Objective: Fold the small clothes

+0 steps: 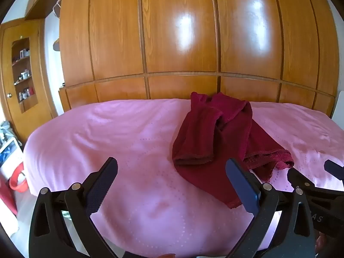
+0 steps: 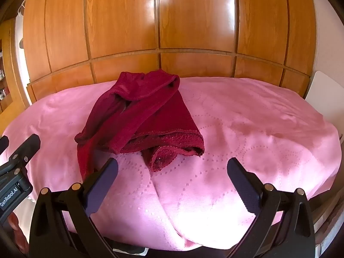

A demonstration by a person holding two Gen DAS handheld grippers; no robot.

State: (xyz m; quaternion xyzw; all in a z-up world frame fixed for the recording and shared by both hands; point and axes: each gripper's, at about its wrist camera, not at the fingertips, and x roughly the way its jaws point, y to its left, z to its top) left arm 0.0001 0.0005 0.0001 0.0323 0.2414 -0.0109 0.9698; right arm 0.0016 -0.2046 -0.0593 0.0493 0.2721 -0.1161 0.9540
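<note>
The dark red garment (image 2: 137,116) looks like fuzzy fleece, nubbly along the hem. The pink bedspread (image 2: 247,129) is smooth cloth with a slight sheen and a stitched dot pattern. The wooden wardrobe (image 2: 172,21) is glossy varnished. Both the left claw (image 1: 172,178) and the right claw (image 2: 172,178) look matte black plastic with metal rivets.

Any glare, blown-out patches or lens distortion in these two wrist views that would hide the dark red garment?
Left wrist view: white glare patches on the wardrobe doors; fisheye bows the panels and the bed; the dark red garment is evenly lit and sharp. Right wrist view: the bedspread's near edge is blown out to white, glare again on the doors; the garment stays clear, folds shadowed.
</note>
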